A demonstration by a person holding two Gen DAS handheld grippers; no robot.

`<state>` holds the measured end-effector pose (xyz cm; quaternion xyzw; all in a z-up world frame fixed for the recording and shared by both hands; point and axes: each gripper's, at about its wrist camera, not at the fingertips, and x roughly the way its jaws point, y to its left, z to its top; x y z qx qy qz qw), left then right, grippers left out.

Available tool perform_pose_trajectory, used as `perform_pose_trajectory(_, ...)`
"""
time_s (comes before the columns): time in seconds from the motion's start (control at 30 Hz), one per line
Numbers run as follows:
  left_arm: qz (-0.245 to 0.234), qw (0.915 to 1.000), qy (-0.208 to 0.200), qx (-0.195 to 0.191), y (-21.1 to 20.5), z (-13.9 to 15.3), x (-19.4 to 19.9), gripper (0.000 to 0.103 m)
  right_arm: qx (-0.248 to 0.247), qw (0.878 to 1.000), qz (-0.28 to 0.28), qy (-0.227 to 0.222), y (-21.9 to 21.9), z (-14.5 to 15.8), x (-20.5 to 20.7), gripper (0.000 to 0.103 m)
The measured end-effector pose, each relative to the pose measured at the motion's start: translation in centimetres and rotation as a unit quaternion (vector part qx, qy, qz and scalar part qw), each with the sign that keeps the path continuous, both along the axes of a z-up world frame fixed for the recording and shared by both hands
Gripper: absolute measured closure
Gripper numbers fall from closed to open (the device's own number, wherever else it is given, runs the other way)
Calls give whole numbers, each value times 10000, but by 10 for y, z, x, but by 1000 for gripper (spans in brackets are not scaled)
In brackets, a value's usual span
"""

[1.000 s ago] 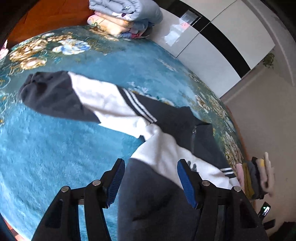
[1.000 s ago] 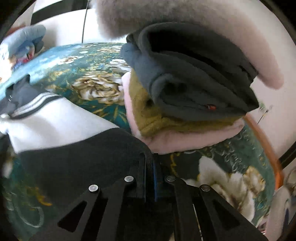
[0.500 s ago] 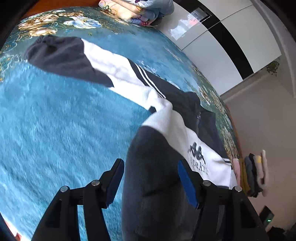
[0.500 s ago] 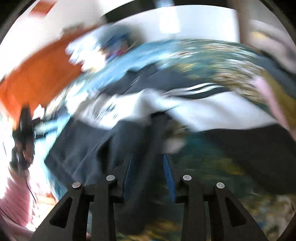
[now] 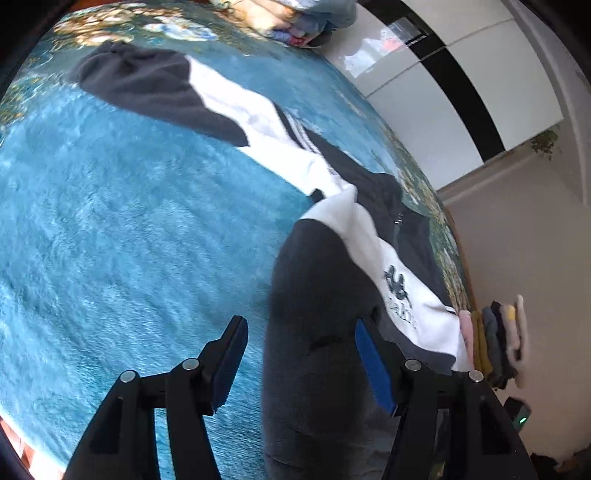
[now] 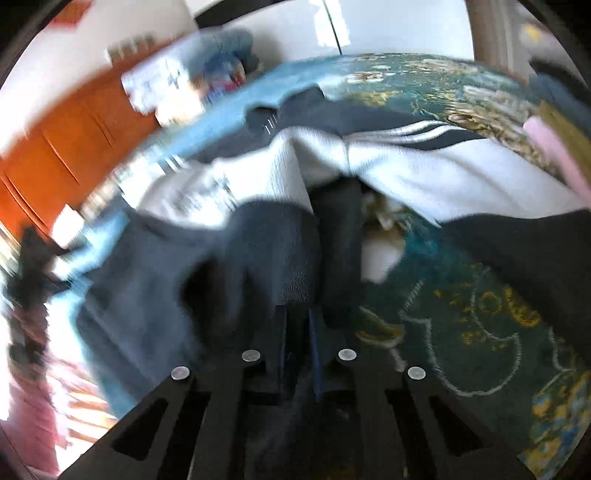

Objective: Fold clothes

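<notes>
My left gripper stands spread over the dark hem of the black-and-white jacket, which lies on the blue bedspread; my right gripper is pressed together, pinching dark cloth. Soft, limp fleece: best taken at hems and cuffs.

Right tongs just closed, pinching dark fold of black-and-white jacket on floral blanket.

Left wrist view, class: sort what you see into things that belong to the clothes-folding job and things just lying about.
Belongs to the job:
black and white jacket
left gripper
stack of folded clothes

Lying about:
teal floral blanket
pile of bedding
white cupboard doors
</notes>
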<state>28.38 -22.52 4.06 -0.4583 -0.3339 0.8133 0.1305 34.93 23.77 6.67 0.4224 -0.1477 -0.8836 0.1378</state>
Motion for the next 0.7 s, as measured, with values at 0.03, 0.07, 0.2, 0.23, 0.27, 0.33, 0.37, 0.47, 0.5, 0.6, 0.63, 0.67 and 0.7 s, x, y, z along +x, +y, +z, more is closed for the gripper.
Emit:
perform_pose_trajectory(0.03, -29, 10000, 54, 8, 1, 2, 1, 38, -161, 9997, -115, 109, 12, 9, 0, 100)
perform_pose_trajectory(0.07, -49, 9999, 99, 26, 1, 4, 2, 38, -231, 9993, -221, 177, 22, 16, 2, 100)
perform_pose_trajectory(0.2, -168, 9998, 81, 115, 7, 0, 3, 35, -189, 9986, -499, -53, 36, 1, -2, 100)
perform_pose_trajectory(0.23, -213, 9997, 43, 131, 10, -3, 3, 35, -171, 9985, -507, -90, 36, -3, -1, 100)
perform_pose_trajectory(0.27, -262, 9995, 3, 151, 12, -6, 3, 35, -95, 9984, -542, -114, 36, -7, -1, 100)
perform_pose_trajectory(0.33, -372, 9991, -83, 201, 17, -12, 4, 35, -94, 9978, -639, -160, 40, -12, -4, 100)
perform_pose_trajectory(0.37, -415, 9988, -115, 218, 20, -15, 4, 35, -147, 9973, -697, -177, 44, -14, -6, 100)
perform_pose_trajectory(0.47, -536, 9981, -98, 272, 26, -18, 6, 35, -142, 9959, -854, -273, 56, -21, -16, 100)
perform_pose_trajectory(0.5, -580, 9978, -113, 290, 29, -19, 5, 35, -166, 9953, -906, -297, 59, -23, -19, 100)
perform_pose_trajectory(0.6, -689, 9972, -58, 295, 39, -13, 3, 36, -189, 9939, -1040, -319, 66, -23, -33, 100)
perform_pose_trajectory(0.63, -770, 9965, 14, 322, 43, -8, 4, 36, -197, 9936, -1064, -321, 67, -22, -37, 100)
perform_pose_trajectory(0.67, -852, 9957, 106, 353, 46, -2, 6, 36, -163, 9933, -1092, -337, 67, -22, -41, 100)
perform_pose_trajectory(0.7, -933, 9947, 197, 384, 48, 4, 8, 35, -120, 9930, -1122, -354, 67, -21, -43, 100)
